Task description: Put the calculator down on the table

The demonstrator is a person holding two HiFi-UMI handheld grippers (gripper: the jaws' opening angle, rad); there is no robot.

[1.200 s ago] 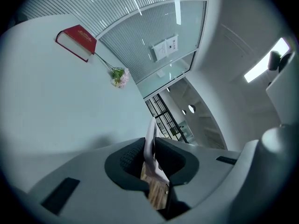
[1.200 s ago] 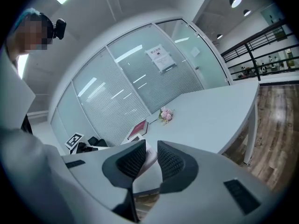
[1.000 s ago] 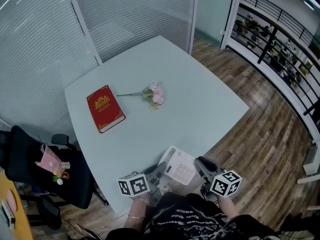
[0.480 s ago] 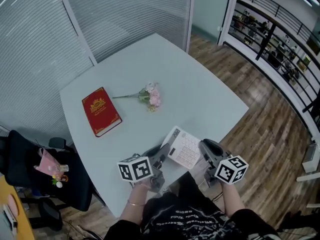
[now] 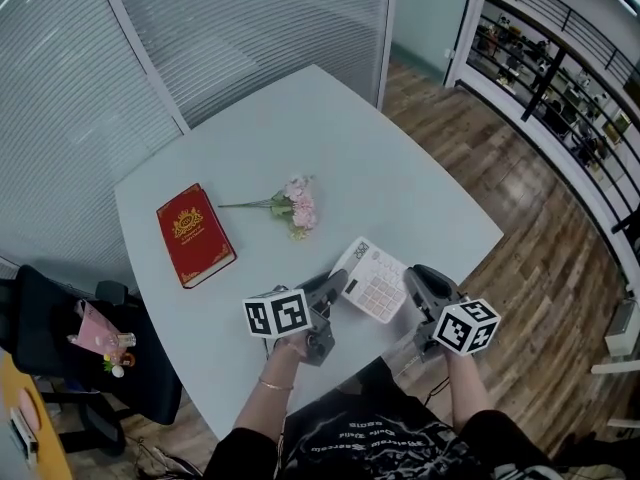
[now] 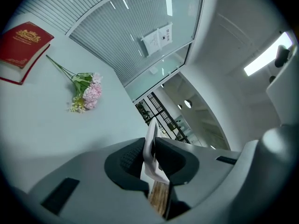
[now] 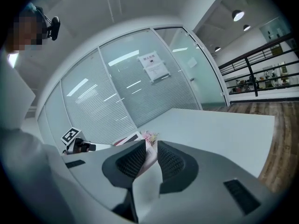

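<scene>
A white calculator (image 5: 375, 280) with pale keys hangs between my two grippers above the near part of the pale table (image 5: 400, 188). My left gripper (image 5: 338, 286) is shut on its left edge; in the left gripper view the thin white body (image 6: 150, 146) stands edge-on between the dark pads. On its right edge my right gripper (image 5: 410, 286) is shut, and in the right gripper view the white edge (image 7: 148, 171) fills the gap between the ribbed pads. Whether the calculator touches the tabletop cannot be told.
A red book (image 5: 193, 234) lies at the table's left side, and a pink flower sprig (image 5: 292, 206) lies near the middle. A black chair (image 5: 60, 343) with a pink item stands left of the table. Wooden floor and a railing lie to the right.
Both grippers have carried the calculator forward from the table's near edge to over the tabletop, closer to the flowers. The grips look unchanged.
</scene>
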